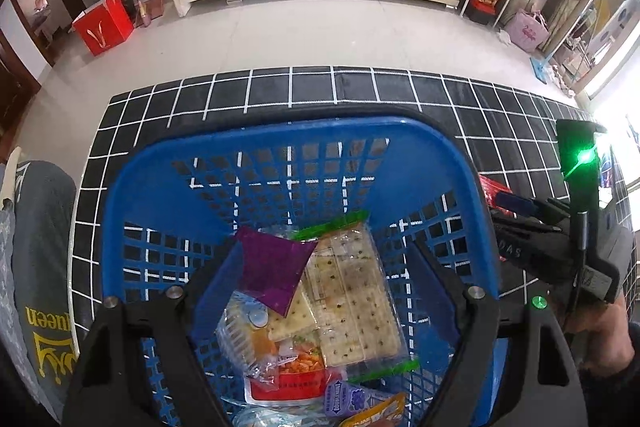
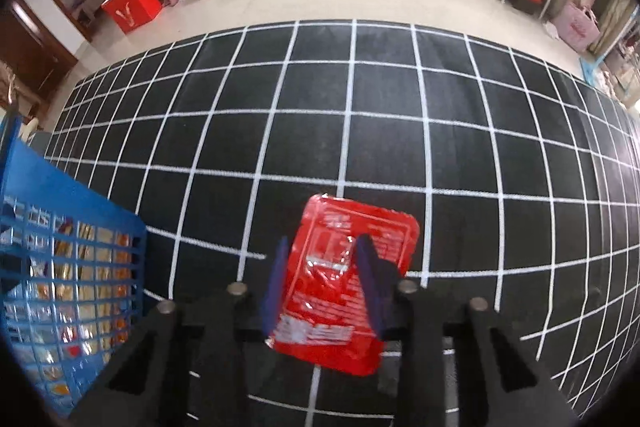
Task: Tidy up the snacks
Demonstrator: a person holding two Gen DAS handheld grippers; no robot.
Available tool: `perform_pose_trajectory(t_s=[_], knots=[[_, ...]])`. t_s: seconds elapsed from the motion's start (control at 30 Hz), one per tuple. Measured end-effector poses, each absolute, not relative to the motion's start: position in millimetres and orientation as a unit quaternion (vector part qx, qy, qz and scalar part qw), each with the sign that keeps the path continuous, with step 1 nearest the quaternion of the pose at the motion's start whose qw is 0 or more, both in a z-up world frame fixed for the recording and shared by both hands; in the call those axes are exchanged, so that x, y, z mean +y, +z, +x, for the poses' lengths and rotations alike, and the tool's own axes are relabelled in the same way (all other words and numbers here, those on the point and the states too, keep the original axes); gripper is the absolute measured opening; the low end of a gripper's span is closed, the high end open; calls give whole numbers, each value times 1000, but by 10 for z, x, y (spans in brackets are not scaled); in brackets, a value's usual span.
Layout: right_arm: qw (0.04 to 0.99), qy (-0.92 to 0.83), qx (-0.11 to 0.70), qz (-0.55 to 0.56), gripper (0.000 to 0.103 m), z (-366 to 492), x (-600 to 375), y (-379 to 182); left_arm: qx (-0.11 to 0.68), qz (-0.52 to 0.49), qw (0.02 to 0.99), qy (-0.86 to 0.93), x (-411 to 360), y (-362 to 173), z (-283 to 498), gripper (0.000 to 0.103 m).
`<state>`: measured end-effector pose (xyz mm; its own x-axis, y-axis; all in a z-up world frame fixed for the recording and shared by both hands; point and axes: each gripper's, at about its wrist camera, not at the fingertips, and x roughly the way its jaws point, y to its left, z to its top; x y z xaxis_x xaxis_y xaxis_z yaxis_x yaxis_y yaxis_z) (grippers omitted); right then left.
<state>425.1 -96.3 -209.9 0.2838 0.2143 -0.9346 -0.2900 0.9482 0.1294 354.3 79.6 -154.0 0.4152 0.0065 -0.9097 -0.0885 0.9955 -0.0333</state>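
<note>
Now, right gripper point(image 2: 322, 263): pinching the red packet point(image 2: 344, 283) on the tablecloth point(image 2: 400, 127)
Left gripper point(image 1: 320, 291): wide, empty, over the blue basket point(image 1: 256, 139)
Advice: grip squarely, lift clear of the rim

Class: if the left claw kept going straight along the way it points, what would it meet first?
Most likely the purple packet lying atop the cracker pack in the blue basket; depth is uncertain.

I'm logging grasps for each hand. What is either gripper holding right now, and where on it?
The right gripper pinches the red snack packet across its middle, by its two long sides. The left gripper hangs open over the blue basket, holding nothing.
</note>
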Motion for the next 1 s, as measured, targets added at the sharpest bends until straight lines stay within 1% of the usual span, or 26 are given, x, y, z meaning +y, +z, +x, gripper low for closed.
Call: perform_pose_trajectory(t_s=[0.03, 0.07, 0.1, 0.13, 0.17, 0.4, 0.6, 0.73, 0.8, 0.87, 0.93, 1.0], knots=[[800, 161, 577, -33, 35, 4230, -986, -2098, 540, -36, 841, 29, 794, -1542, 3538, 81], [798, 165, 578, -33, 32, 4218, -1009, -2097, 539, -36, 841, 28, 789, -1543, 3529, 81], [796, 169, 580, -25, 2, 4204, -1036, -2102, 538, -35, 842, 28, 784, -1541, 3518, 81], [782, 183, 596, -2, 3, 4199, -1071, -2140, 538, -35, 842, 27, 791, -1547, 3509, 81], [782, 185, 595, 9, 1, 4154, -1108, -2146, 538, -34, 842, 27, 787, -1549, 3504, 81], [777, 195, 598, 25, 1, 3931, -1311, -2116, 536, -36, 843, 20, 763, -1535, 3434, 81], [795, 204, 570, 34, 1, 3738, -1364, -1765, 523, -33, 851, 23, 786, -1427, 3294, 81], [807, 202, 555, 19, 1, 3615, -1335, -1550, 512, -48, 858, 24, 823, -1283, 3147, 81], [810, 194, 554, 12, 2, 3607, -1327, -1517, 507, -48, 860, 26, 831, -1217, 3078, 81], [804, 182, 565, -23, 3, 3636, -1255, -1554, 503, -46, 863, 28, 830, -1166, 3008, 81], [806, 177, 561, -63, 22, 3610, -1211, -1574, 498, -43, 865, 27, 813, -1118, 2960, 81], [812, 167, 551, -100, 90, 3595, -1176, -1601, 496, -36, 867, 28, 782, -1102, 2929, 81]])
